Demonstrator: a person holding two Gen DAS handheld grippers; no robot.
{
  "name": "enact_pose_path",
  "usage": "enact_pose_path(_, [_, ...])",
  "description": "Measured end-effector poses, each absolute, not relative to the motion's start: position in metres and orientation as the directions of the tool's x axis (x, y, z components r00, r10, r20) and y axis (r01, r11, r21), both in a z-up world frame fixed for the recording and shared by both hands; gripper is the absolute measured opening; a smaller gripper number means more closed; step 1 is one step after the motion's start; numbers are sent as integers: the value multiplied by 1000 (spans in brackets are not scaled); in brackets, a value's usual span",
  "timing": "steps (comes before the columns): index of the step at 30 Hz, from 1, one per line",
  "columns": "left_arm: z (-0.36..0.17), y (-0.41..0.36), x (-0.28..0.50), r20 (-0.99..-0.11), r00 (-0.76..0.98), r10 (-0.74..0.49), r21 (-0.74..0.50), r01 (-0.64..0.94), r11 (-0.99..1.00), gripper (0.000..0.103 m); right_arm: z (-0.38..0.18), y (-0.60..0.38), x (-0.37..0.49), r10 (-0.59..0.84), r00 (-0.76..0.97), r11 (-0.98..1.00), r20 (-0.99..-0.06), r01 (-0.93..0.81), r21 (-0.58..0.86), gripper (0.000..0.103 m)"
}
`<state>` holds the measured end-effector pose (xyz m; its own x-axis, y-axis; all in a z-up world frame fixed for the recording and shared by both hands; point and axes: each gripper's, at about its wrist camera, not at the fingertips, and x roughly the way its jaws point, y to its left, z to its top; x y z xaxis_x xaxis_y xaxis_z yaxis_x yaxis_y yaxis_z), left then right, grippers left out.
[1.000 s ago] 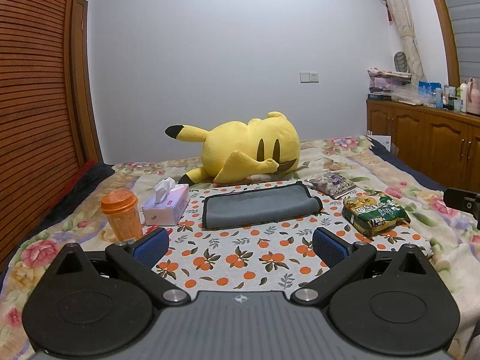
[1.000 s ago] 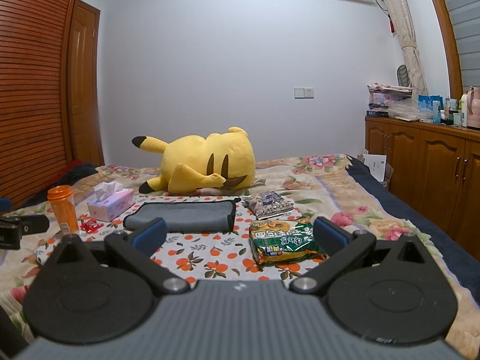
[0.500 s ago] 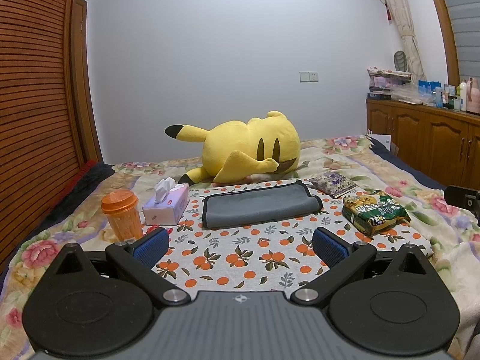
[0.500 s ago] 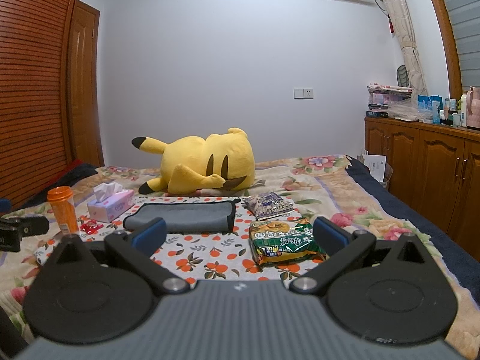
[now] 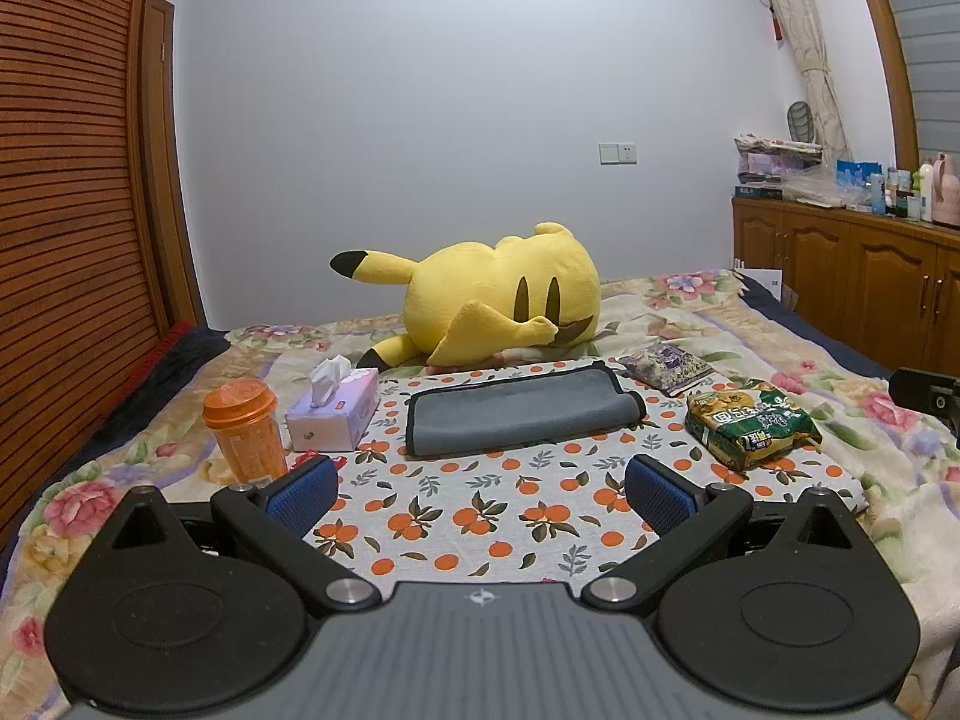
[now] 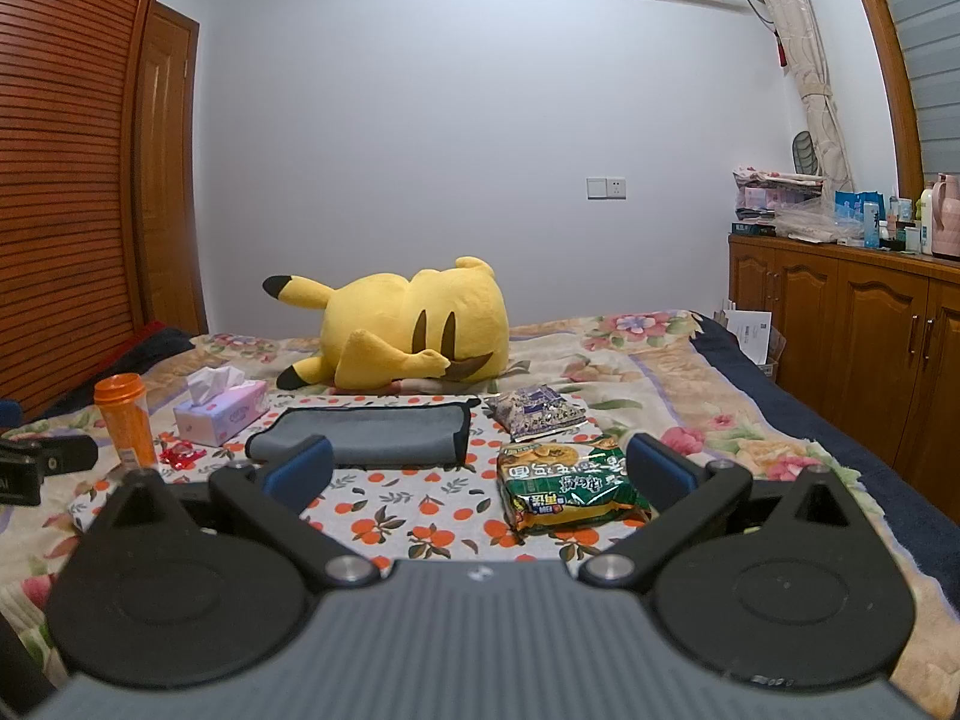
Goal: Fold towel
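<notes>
The grey towel [image 5: 516,414] lay flat on the orange-print cloth [image 5: 480,516], already doubled into a long narrow band, with the tissue box [image 5: 333,414] to its left and the green snack packet [image 5: 750,426] to its right. It was ahead of both sets of tongs, long axis running left to right across their line of reach. The left gripper [image 5: 480,489] faced it almost square on while the right gripper [image 6: 480,471] saw it off to its left, so the left seemed better placed. Both had jaws spread wide, holding nothing and clear of the towel, which fits either a fold just finished or another still to come.
</notes>
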<state>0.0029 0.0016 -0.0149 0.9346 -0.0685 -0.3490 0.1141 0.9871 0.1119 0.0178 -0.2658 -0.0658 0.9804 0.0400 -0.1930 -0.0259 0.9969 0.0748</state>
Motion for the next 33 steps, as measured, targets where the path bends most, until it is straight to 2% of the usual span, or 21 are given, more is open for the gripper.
enact_pose_path(33, [-17, 6, 3, -353, 933, -65, 111, 111, 988, 103, -66, -267, 18, 39, 981, 997, -192, -25, 75, 103])
